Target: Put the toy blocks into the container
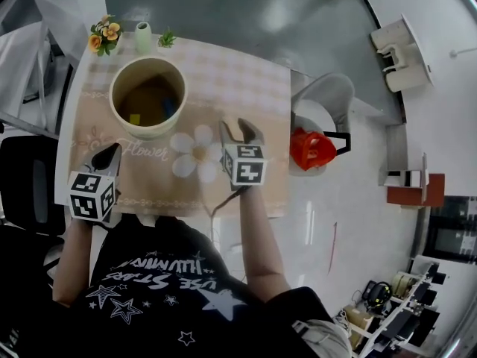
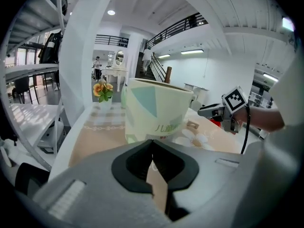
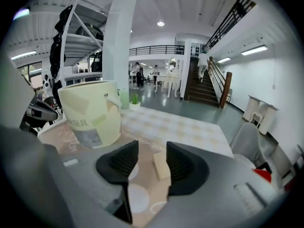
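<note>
– Jaws of the right gripper (image 3: 151, 152) are held wide, with a pale toy block (image 3: 160, 165) seen between them on the tabletop (image 3: 199, 129), not yet pinched
– How is it laid?
– Its long axis is judged to run along the jaws, nearer the right-hand one; the container (image 3: 90, 113) is seen ahead to the left. Jaws of the left gripper (image 2: 152, 146) are closed on nothing

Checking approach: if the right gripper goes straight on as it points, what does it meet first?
Likely the beige block on the tablecloth, in line with the right gripper's open jaws; depth is unclear.
</note>
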